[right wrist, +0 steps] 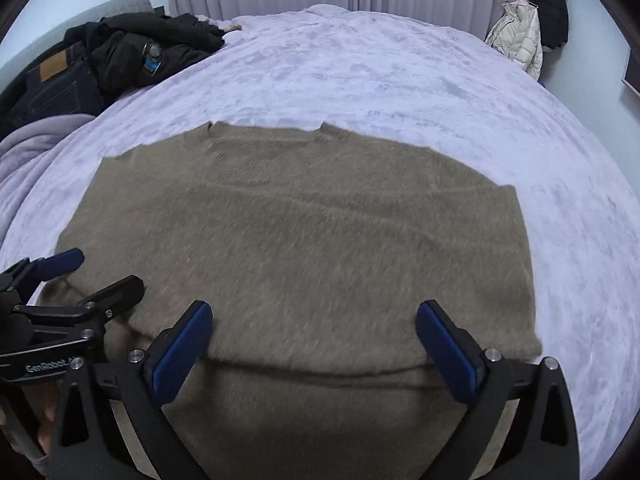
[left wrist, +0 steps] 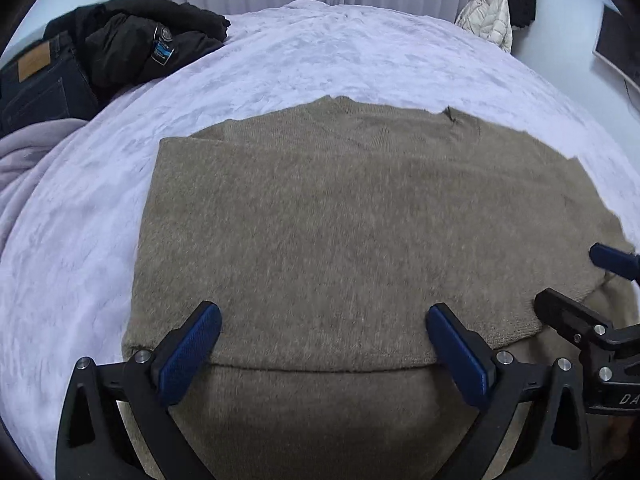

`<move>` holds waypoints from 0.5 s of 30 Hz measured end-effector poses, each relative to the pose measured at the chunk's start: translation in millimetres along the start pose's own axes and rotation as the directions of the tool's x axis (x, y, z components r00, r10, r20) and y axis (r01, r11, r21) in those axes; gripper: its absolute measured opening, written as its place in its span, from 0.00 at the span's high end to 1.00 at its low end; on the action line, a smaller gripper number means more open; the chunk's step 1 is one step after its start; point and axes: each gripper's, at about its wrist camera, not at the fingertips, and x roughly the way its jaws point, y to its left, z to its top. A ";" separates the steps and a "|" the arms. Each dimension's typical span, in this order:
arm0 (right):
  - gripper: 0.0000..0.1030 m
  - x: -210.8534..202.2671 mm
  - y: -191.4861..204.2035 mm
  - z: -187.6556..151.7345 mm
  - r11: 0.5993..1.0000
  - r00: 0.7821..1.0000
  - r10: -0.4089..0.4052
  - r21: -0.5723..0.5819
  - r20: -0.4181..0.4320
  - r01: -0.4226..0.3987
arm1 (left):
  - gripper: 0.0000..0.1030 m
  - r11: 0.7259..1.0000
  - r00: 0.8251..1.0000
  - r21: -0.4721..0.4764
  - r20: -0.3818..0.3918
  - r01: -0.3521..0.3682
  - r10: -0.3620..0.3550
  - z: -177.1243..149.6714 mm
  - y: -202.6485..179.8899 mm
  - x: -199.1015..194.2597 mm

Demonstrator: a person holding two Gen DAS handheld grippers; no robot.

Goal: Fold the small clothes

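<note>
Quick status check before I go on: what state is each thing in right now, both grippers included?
Sweater: lying flat on the bed, sides folded in, a folded edge across the near end.
Left gripper: open, over the near fold, holding nothing.
Right gripper: open, over the near fold, holding nothing.
Blanket: spread under the sweater.
Dark clothes: piled, unfolded, at the far left.

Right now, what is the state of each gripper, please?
Left gripper: open, holding nothing, above the fuzzy tan knitted sweater.
Right gripper: open, holding nothing.
</note>
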 end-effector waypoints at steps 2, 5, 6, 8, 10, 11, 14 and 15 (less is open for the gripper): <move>0.01 7.1 8.5 -14.1 0.997 0.999 -0.043 -0.057 -0.019 0.042 | 0.00 1.000 1.000 0.015 0.018 -0.010 0.010 -10.2 -1.1 -9.0; 0.01 -5.1 21.4 -33.3 0.980 0.992 -0.123 -0.153 0.026 0.126 | 0.00 0.999 1.000 0.025 -0.003 -0.021 0.021 -29.5 3.2 -16.7; 0.01 -12.0 22.7 -39.3 0.978 0.991 -0.133 -0.158 0.036 0.137 | 0.00 1.000 1.000 0.018 0.011 -0.016 0.016 -37.6 5.5 -20.8; 0.01 -23.9 21.0 -50.7 0.987 0.996 -0.079 -0.134 0.046 0.085 | 0.00 1.000 0.999 0.009 0.034 -0.012 0.011 -50.5 8.3 -27.4; 0.01 -21.5 20.5 -63.6 0.994 0.999 -0.039 -0.105 0.015 0.040 | 0.00 1.000 0.999 0.010 0.039 -0.020 0.020 -58.8 8.9 -31.1; 0.01 -19.4 20.2 -69.6 0.994 0.999 -0.042 -0.099 -0.001 0.041 | 0.00 1.000 0.999 0.014 0.045 -0.024 0.024 -63.1 8.7 -34.1; 0.01 -30.4 16.2 -84.0 0.996 0.999 -0.032 -0.085 0.017 0.033 | 0.00 0.999 0.997 0.032 0.070 -0.034 0.032 -78.2 9.8 -44.1; 0.01 -34.4 14.4 -89.7 0.996 1.000 -0.021 -0.090 0.018 0.022 | 0.00 0.999 0.996 0.035 0.079 -0.036 0.033 -84.1 11.2 -47.6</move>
